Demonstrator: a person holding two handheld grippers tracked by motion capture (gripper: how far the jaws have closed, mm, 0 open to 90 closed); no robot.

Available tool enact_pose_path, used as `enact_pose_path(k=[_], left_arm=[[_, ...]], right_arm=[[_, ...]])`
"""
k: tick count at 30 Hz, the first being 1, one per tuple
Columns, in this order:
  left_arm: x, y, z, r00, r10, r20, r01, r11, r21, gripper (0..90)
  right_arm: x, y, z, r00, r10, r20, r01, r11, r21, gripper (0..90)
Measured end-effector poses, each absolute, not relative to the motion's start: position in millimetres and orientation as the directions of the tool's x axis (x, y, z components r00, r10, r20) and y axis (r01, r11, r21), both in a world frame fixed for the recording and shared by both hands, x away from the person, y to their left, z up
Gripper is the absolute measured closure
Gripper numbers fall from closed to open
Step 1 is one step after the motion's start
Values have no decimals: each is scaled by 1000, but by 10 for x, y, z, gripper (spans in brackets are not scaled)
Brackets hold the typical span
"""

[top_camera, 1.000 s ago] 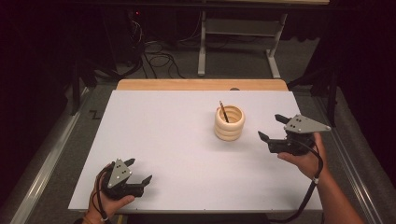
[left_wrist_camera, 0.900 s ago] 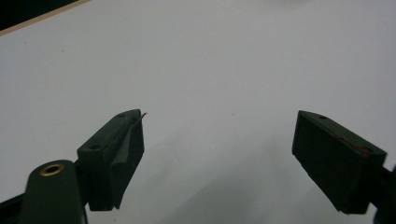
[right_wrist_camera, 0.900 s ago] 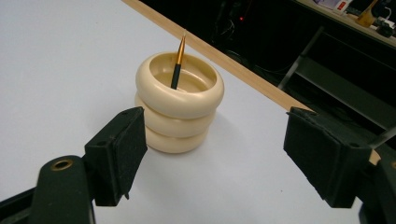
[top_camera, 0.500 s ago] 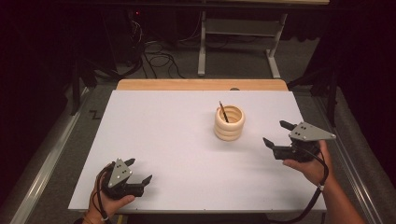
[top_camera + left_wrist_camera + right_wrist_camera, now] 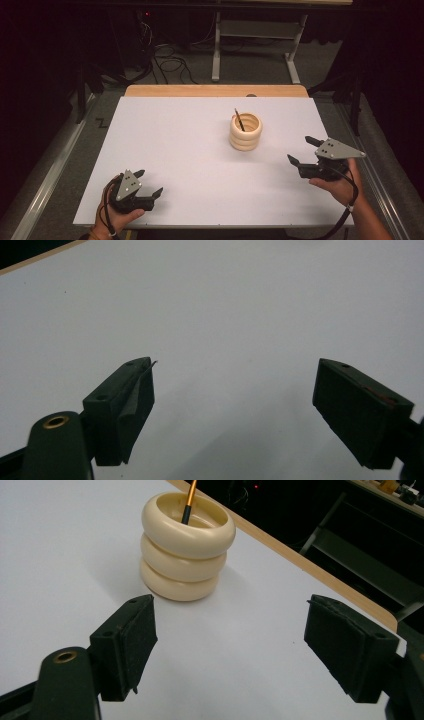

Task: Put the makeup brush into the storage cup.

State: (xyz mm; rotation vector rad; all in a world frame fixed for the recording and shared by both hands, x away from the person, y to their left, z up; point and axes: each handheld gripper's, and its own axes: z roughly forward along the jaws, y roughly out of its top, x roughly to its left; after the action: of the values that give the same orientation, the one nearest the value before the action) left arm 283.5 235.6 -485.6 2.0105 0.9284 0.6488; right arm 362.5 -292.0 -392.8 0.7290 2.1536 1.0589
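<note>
High view: white table (image 5: pixel 200 150) with a wooden strip along its far edge. A cream holder (image 5: pixel 245 131), shaped like three stacked rings, stands upright right of centre, toward the far half. A thin dark stick (image 5: pixel 239 120) leans inside it, its tip above the rim. Left gripper (image 5: pixel 148 186) sits at the near left corner, held in the person's left hand (image 5: pixel 117 212), jaws spread apart, nothing between them. Right gripper (image 5: pixel 306 151) is near the right edge, held in the right hand (image 5: pixel 335 182), grey plate on top, jaws wide apart and pointing left toward the holder but well apart from it; empty.

Left gripper view: both black jaws rise from the bottom, wide gap between them, bare white table surface (image 5: pixel 225 305) beyond. Nothing gripped. A pad on the left-hand jaw looks slightly peeled at its tip. Thin wooden edge at the upper left corner.

Right gripper view: jaws fully spread, empty. The holder (image 5: pixel 187 547) stands ahead, nearer the left-hand jaw, clear of both. The stick (image 5: pixel 189 502) inside shows an orange shaft with a dark lower section. Wooden table edge (image 5: pixel 300 562) runs diagonally behind, dark floor and a frame beyond.
</note>
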Motion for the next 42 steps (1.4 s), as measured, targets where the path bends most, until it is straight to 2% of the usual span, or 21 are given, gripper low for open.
enact_pose_path(k=[42], left_arm=[[2848,2347,-4861,597,795,110,381,-402,832,179]], right_arm=[[3342,-3355,-4400,-639,718,-277,249,533,809,213]])
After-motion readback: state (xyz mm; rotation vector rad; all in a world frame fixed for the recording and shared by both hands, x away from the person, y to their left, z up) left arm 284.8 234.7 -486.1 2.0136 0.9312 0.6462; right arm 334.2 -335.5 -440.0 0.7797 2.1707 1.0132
